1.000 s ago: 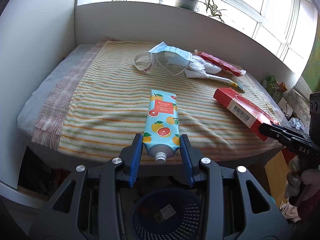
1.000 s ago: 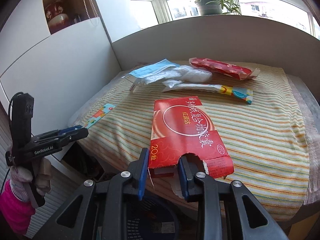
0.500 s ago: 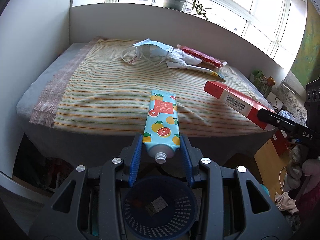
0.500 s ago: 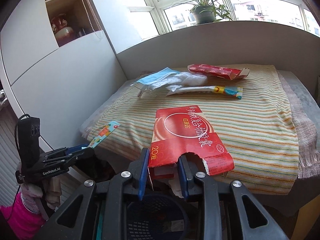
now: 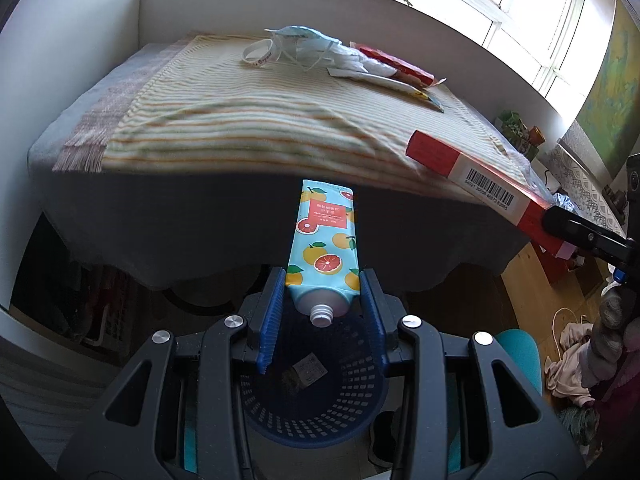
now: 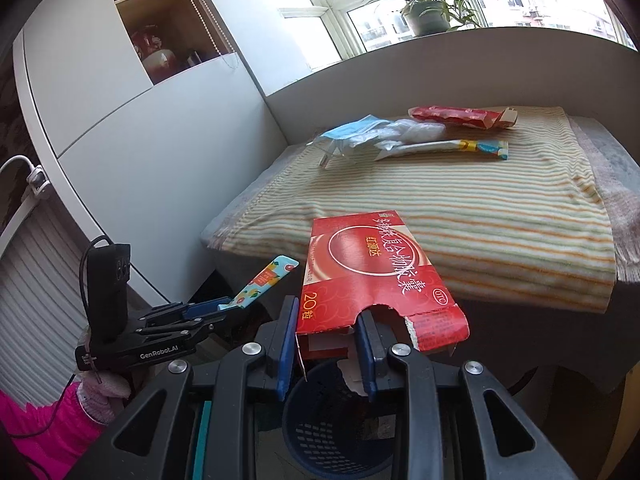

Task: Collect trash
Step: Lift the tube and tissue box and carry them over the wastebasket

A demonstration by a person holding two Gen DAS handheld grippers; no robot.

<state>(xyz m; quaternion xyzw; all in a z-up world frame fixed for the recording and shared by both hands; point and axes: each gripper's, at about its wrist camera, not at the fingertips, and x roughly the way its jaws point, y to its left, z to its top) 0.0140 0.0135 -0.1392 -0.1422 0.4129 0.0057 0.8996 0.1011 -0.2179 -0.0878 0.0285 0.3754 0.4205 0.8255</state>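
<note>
Glossy plastic, printed with orange and grapefruit slices on pale blue, forms the flat tube (image 5: 324, 246) clamped in the left gripper (image 5: 323, 300), its ribbed white neck pointing at the perforated blue basket (image 5: 320, 404) below. Beside it, the right gripper (image 6: 327, 338) pinches a torn red cardboard box (image 6: 372, 272) marked "20" and "OTC", past the striped bed's (image 6: 460, 208) edge.
</note>
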